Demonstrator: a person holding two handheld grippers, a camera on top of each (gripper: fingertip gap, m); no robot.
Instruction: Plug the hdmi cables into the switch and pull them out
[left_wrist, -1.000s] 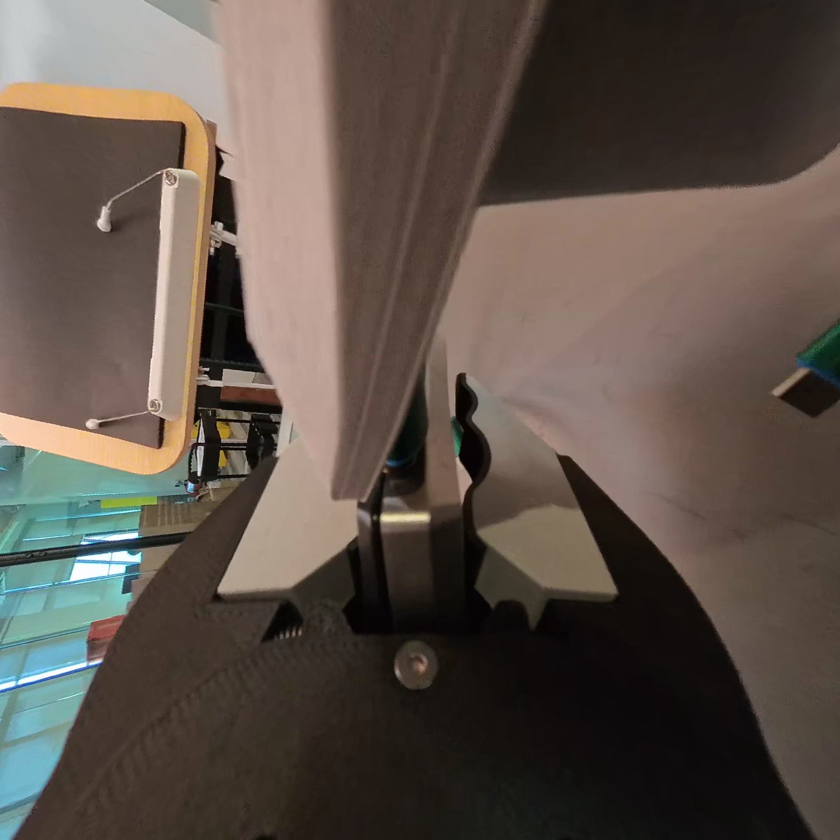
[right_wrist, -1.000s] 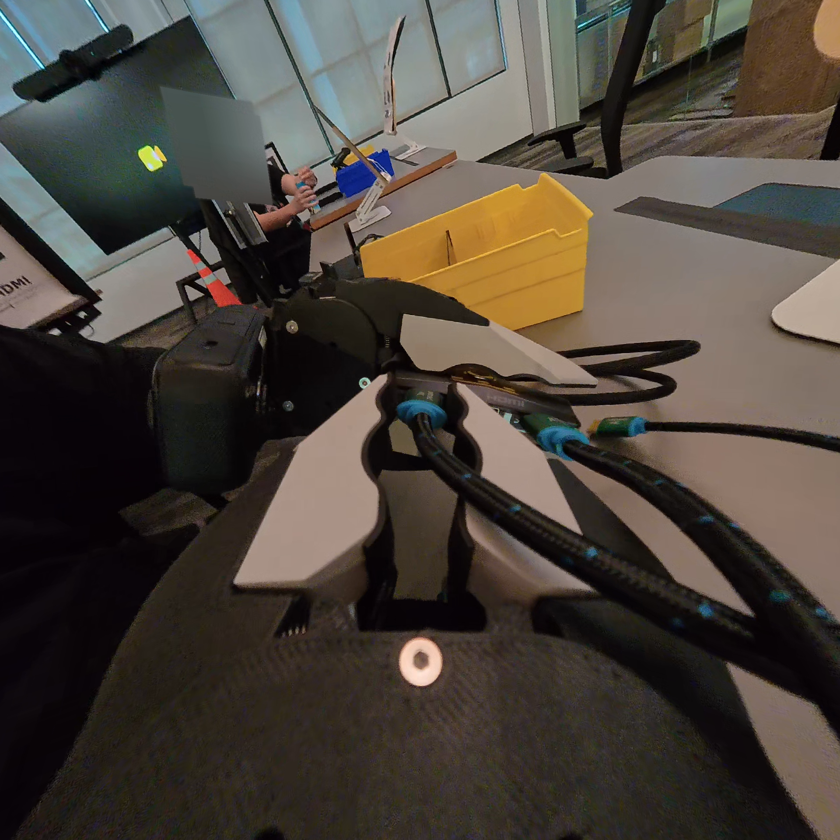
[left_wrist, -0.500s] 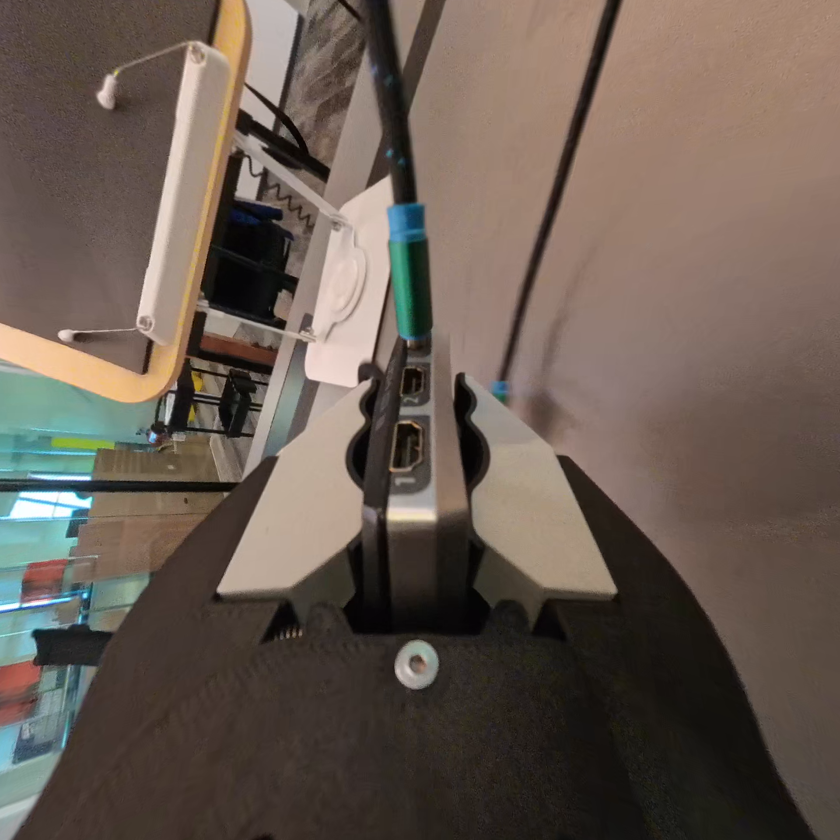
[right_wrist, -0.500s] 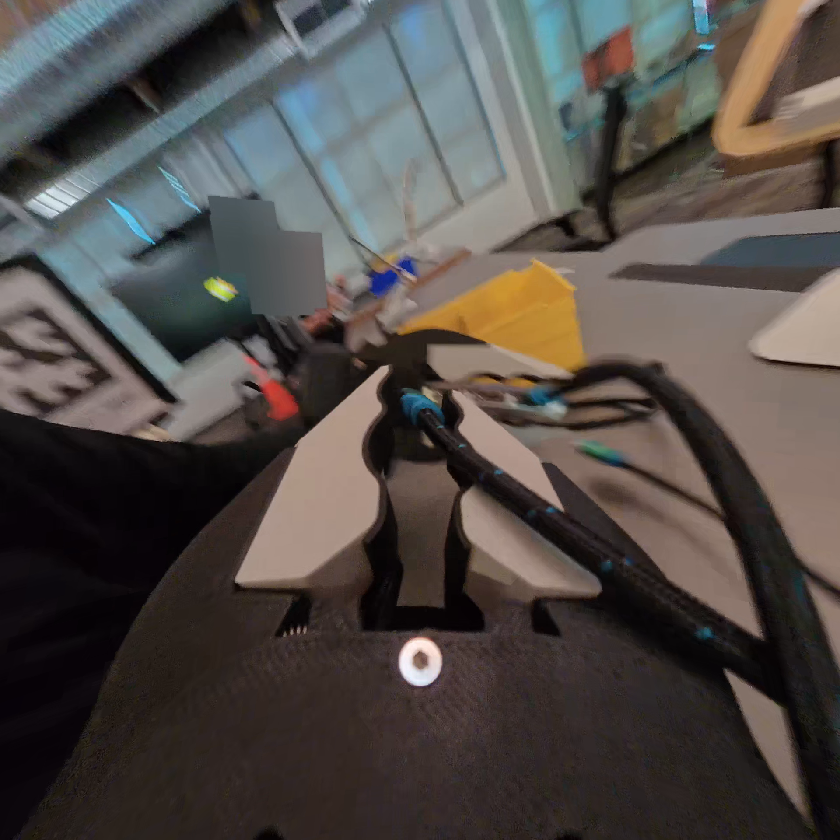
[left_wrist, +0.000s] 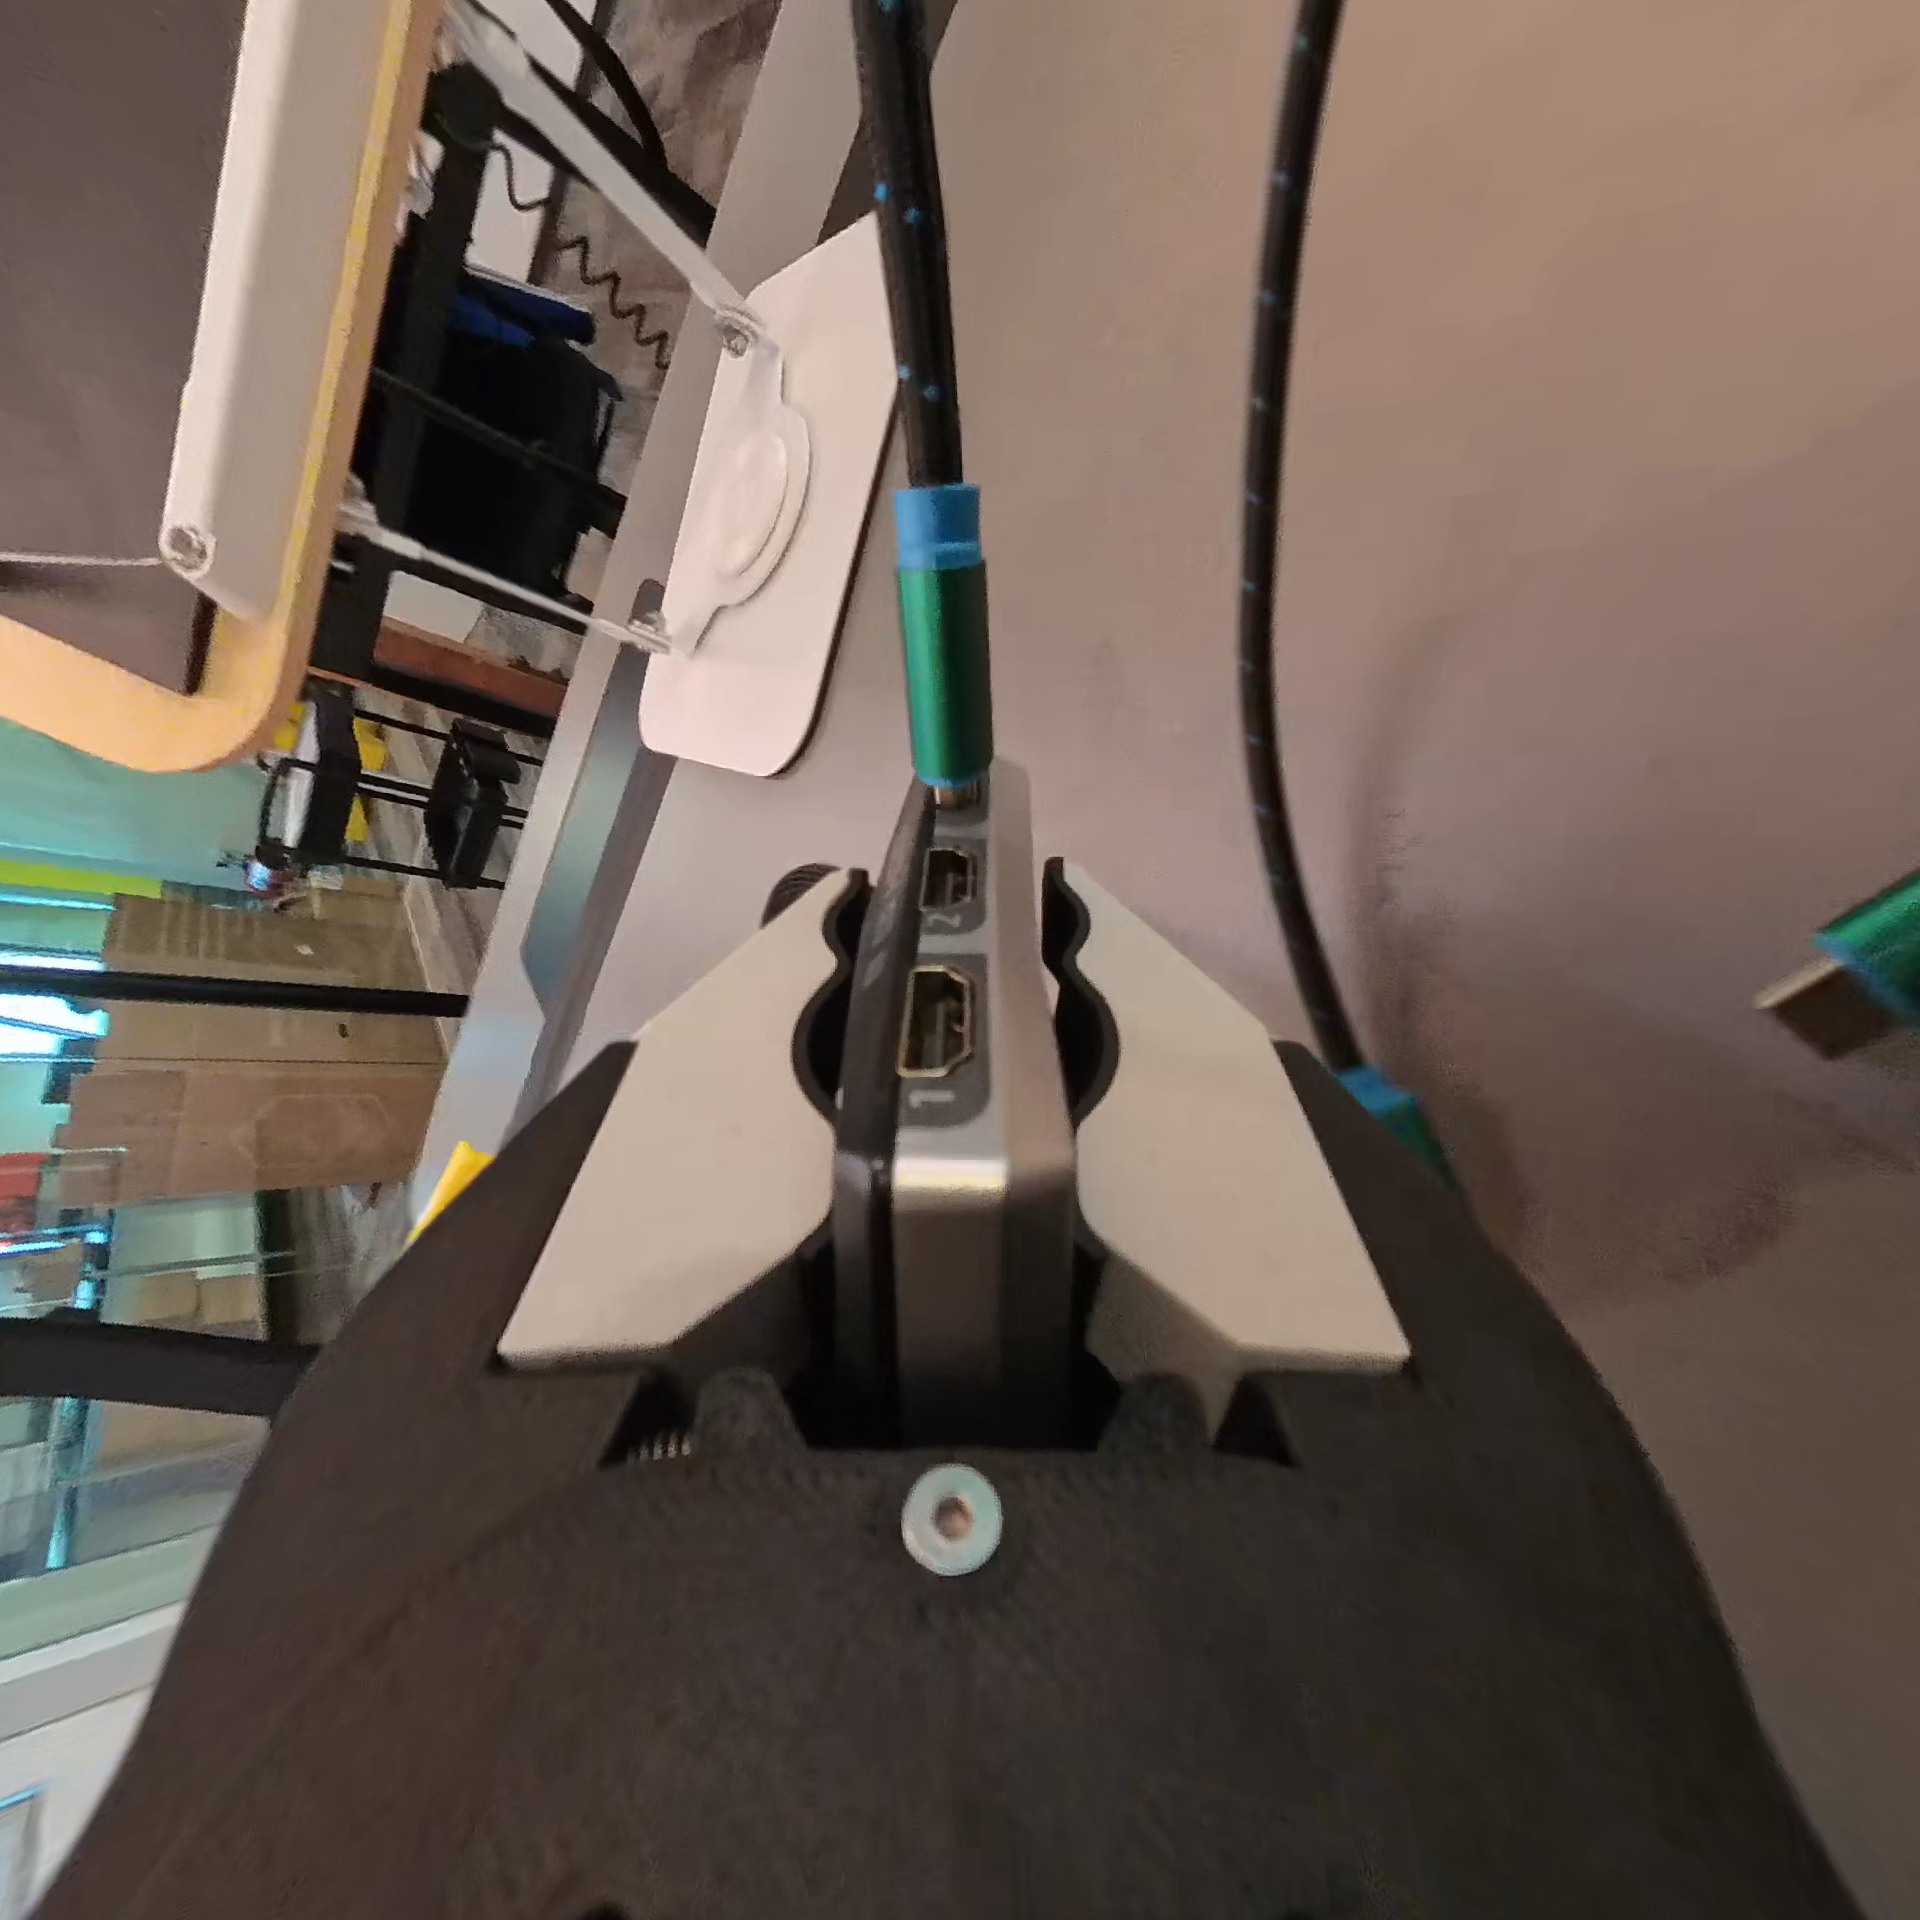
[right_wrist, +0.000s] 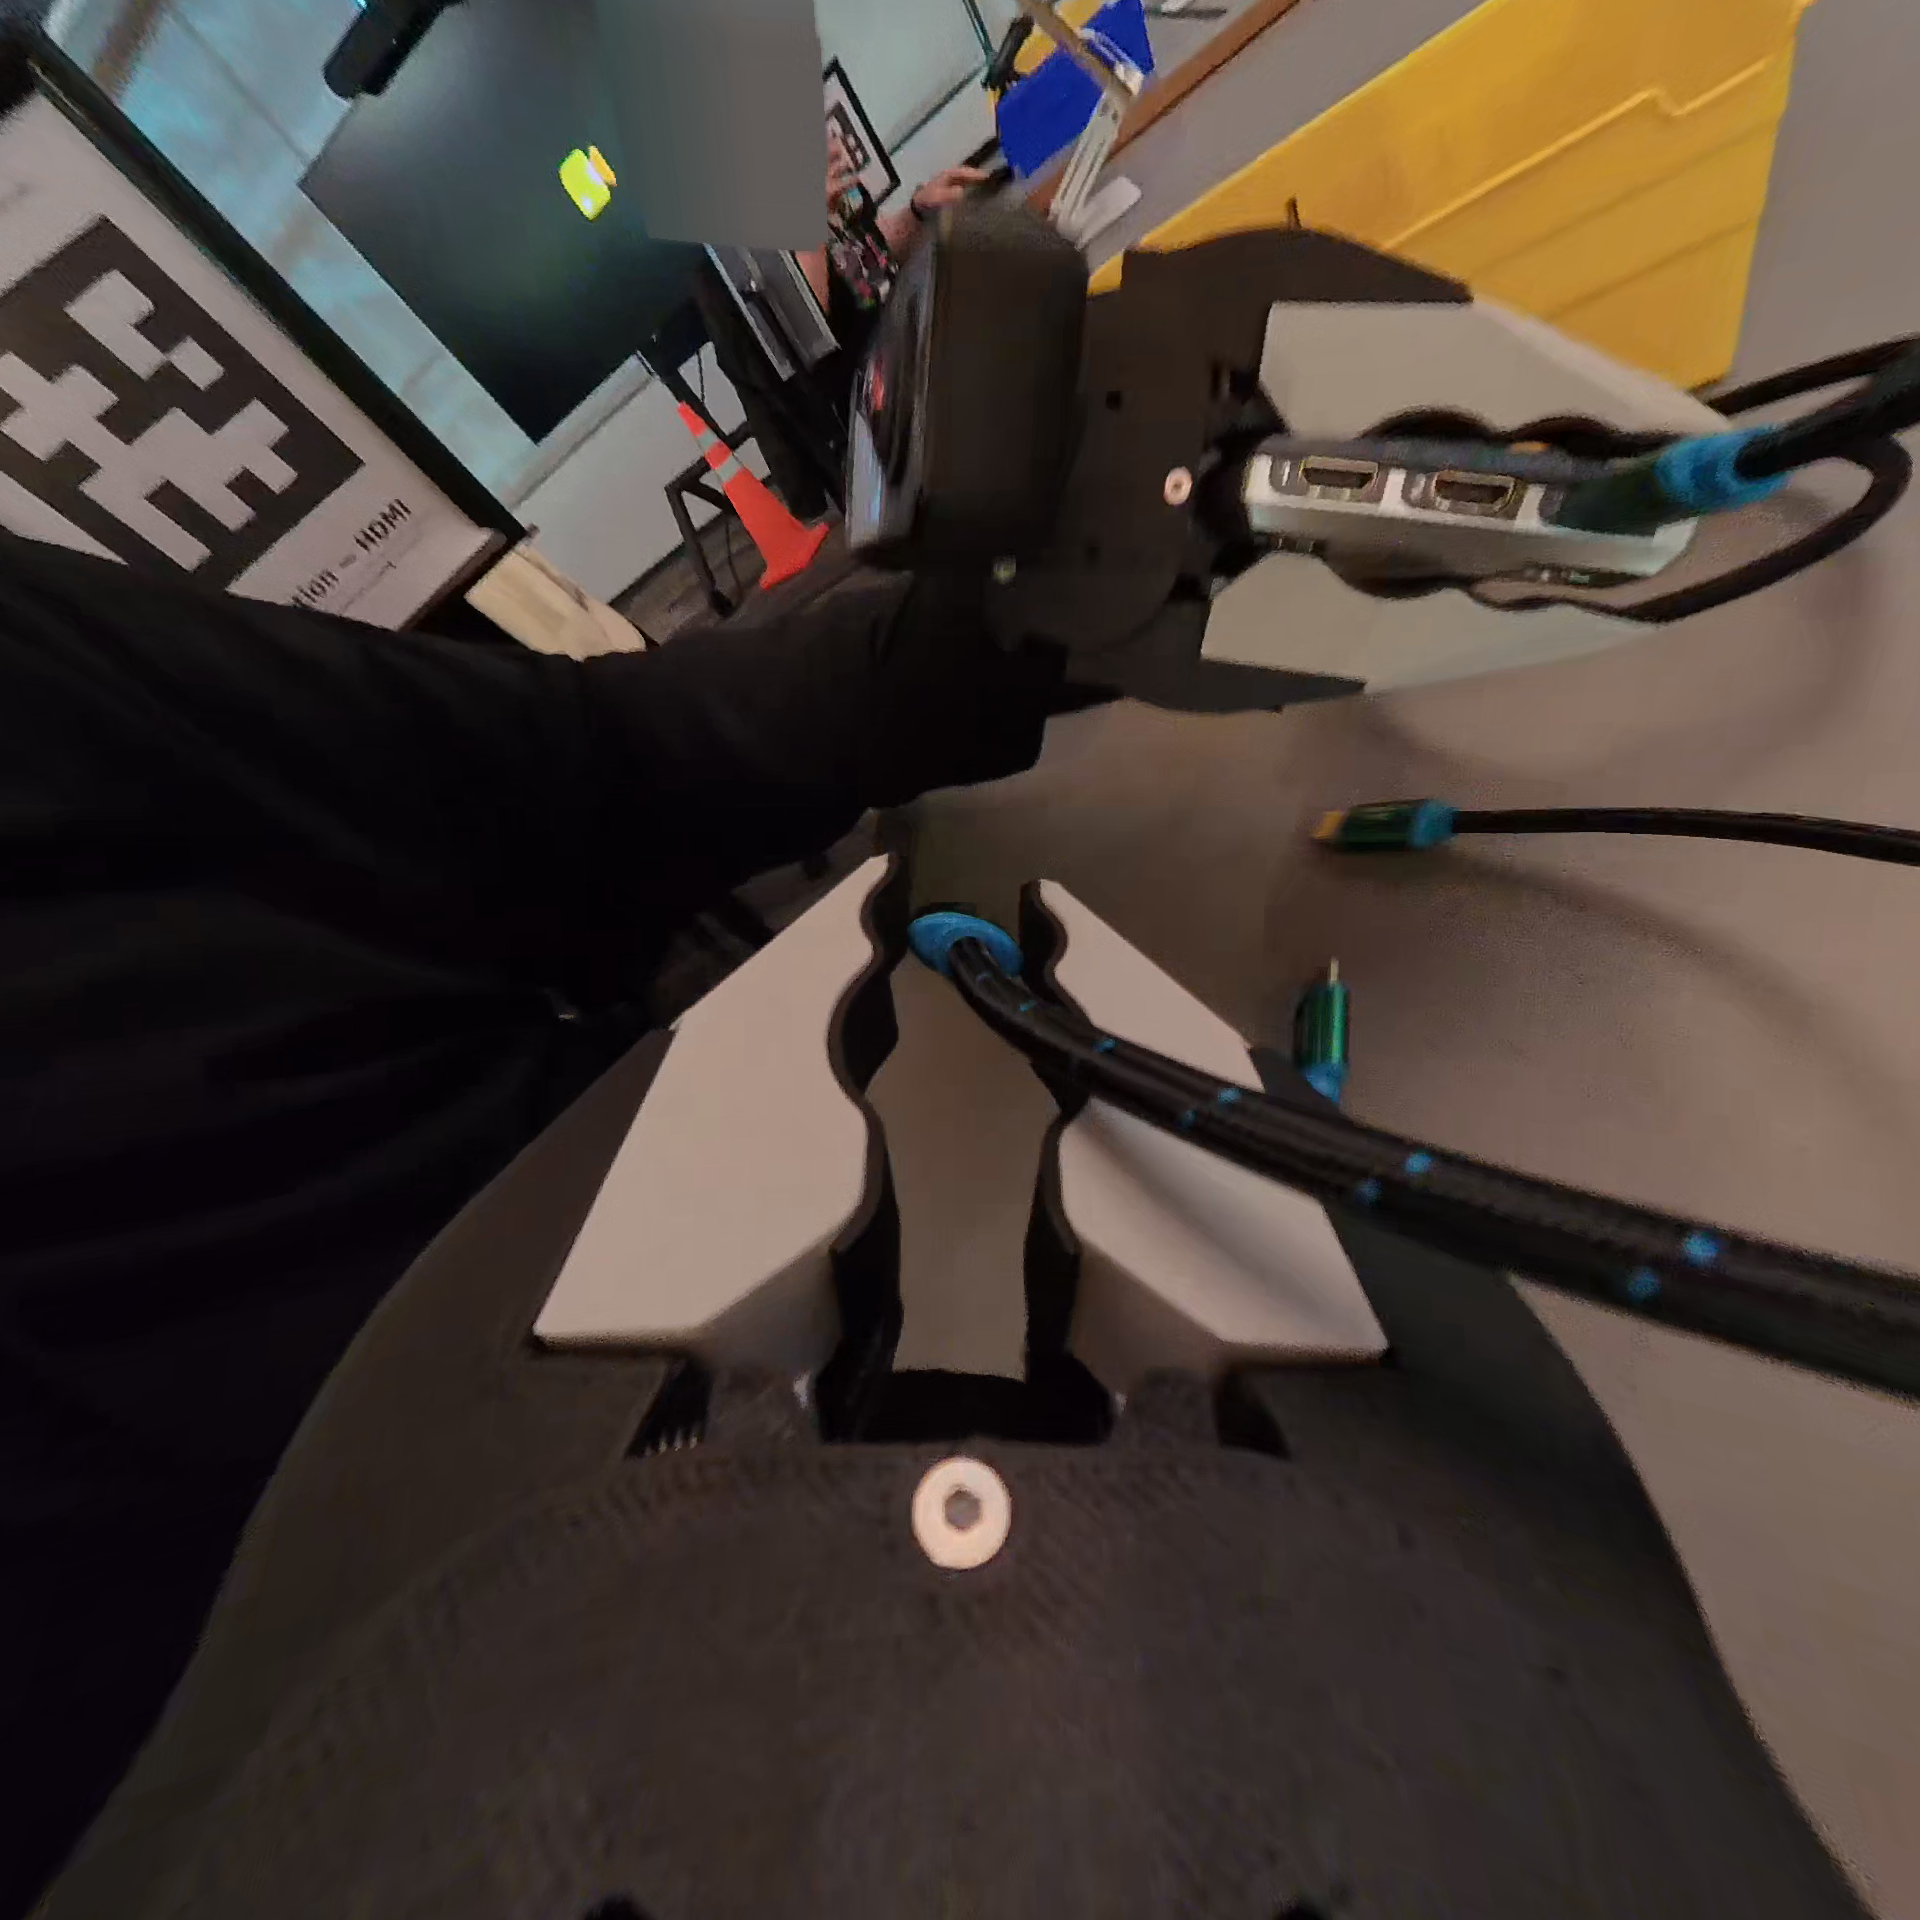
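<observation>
Between the left gripper's fingers, the slim silver HDMI switch is sitting clamped, one green-and-blue plug inserted beyond them; the right gripper's fingers are pinching a black braided cable's blue collar above the grey desk.

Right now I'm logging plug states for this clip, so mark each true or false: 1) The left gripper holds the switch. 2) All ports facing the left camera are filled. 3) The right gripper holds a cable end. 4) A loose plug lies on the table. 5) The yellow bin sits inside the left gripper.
1) True: the left gripper is clamped on the switch.
2) False: two ports show empty; only the far one has a green plug in it.
3) True: the right gripper grips a cable end.
4) True: a loose plug lies on the table.
5) False: the yellow bin stands on the table beyond it.
</observation>
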